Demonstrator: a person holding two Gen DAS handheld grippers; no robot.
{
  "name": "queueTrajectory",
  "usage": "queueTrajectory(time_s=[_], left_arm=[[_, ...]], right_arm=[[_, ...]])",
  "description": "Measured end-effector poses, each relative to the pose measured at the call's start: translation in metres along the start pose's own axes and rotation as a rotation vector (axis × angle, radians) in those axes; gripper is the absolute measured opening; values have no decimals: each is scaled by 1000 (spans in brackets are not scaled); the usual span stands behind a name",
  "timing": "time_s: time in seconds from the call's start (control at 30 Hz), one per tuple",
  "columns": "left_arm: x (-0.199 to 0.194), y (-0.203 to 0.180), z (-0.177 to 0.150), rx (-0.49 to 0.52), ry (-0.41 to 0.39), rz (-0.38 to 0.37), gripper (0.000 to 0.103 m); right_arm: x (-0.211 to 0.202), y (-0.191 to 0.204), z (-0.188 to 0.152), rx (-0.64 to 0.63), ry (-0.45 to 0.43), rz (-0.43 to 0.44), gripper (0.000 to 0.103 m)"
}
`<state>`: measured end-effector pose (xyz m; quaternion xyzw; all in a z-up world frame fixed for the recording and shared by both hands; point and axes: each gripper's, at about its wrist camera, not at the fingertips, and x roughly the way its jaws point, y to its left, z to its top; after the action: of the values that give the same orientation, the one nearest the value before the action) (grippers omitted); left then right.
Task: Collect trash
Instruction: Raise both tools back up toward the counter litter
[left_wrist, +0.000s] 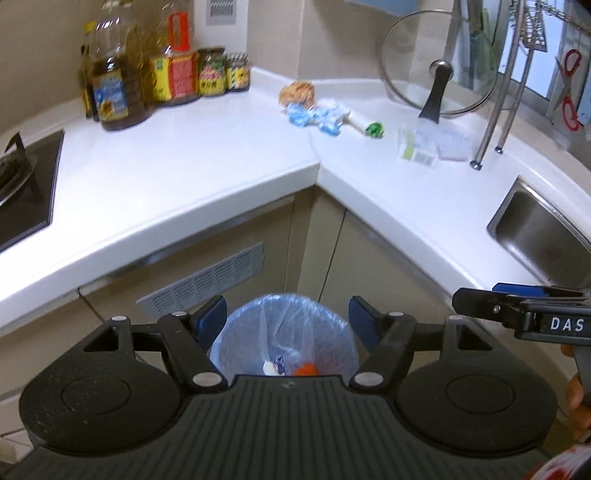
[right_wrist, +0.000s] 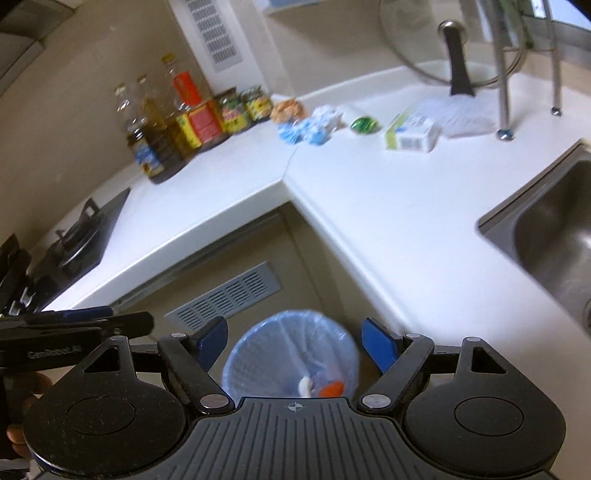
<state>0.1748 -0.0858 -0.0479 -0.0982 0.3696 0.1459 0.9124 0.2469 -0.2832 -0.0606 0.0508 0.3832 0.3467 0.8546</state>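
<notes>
A small bin lined with a blue bag (left_wrist: 284, 332) (right_wrist: 291, 354) stands on the floor in the corner below the counter, with white and orange scraps inside. My left gripper (left_wrist: 286, 317) hangs above it, open, nothing between its blue pads. My right gripper (right_wrist: 295, 341) is likewise open and empty over the bin. On the white counter (left_wrist: 184, 177) (right_wrist: 388, 206) lie trash pieces: an orange-brown crumpled wrapper (left_wrist: 297, 92) (right_wrist: 288, 109), blue-white crumpled paper (left_wrist: 317, 116) (right_wrist: 314, 127), a green crumpled ball (left_wrist: 375, 130) (right_wrist: 364, 123) and a small green-white box (left_wrist: 417, 147) (right_wrist: 408, 134).
Oil bottles and jars (left_wrist: 155, 81) (right_wrist: 192, 122) crowd the back left corner. A stove (left_wrist: 22, 184) (right_wrist: 74, 243) sits at left, a steel sink (left_wrist: 543, 229) (right_wrist: 550, 236) at right. A glass lid (left_wrist: 436, 62) leans by a rack's metal legs (left_wrist: 491, 125).
</notes>
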Motion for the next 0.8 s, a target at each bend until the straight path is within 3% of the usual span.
queueTrajectory(time_s=[0.4,0.8], left_arm=[[13,-27,36,68,-64,-52,70],[73,-38,104,154,-131,-88,70]], right_arm=[[-16,-35,30,47,-83,-107,80],[0,-92,85,158,-193,-229,80]])
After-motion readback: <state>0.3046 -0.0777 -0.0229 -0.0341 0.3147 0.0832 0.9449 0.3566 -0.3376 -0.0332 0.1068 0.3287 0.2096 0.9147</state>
